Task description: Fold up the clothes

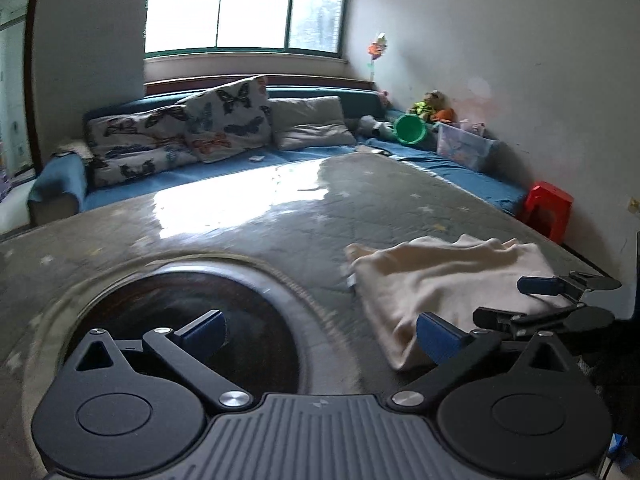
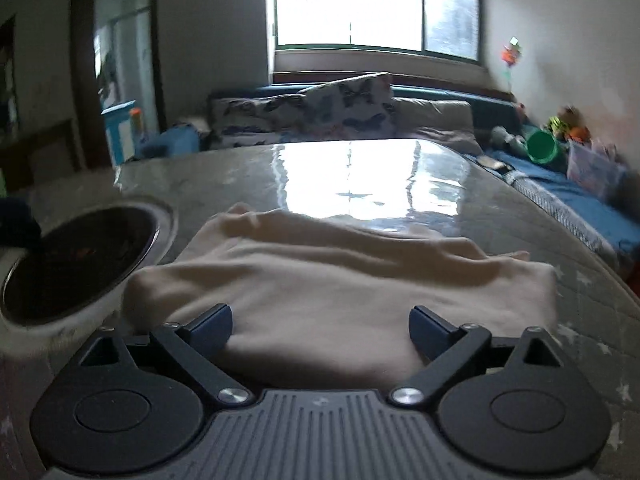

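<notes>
- Cream garment (image 2: 340, 280) folded into a thick wad, lying near the table's (image 1: 248, 216) right edge, just beside the round dark recess (image 1: 188, 328) set into the top.
- Left gripper (image 1: 320, 332) spread wide, gripping nothing, its right finger at the cloth's near corner.
- Right gripper (image 2: 320, 330) likewise wide apart, straddling the near edge of the fold; probably no pinch, though blur hides contact.
- Best now: square the edges, press creases flat, keep the cloth clear of the recess.
</notes>
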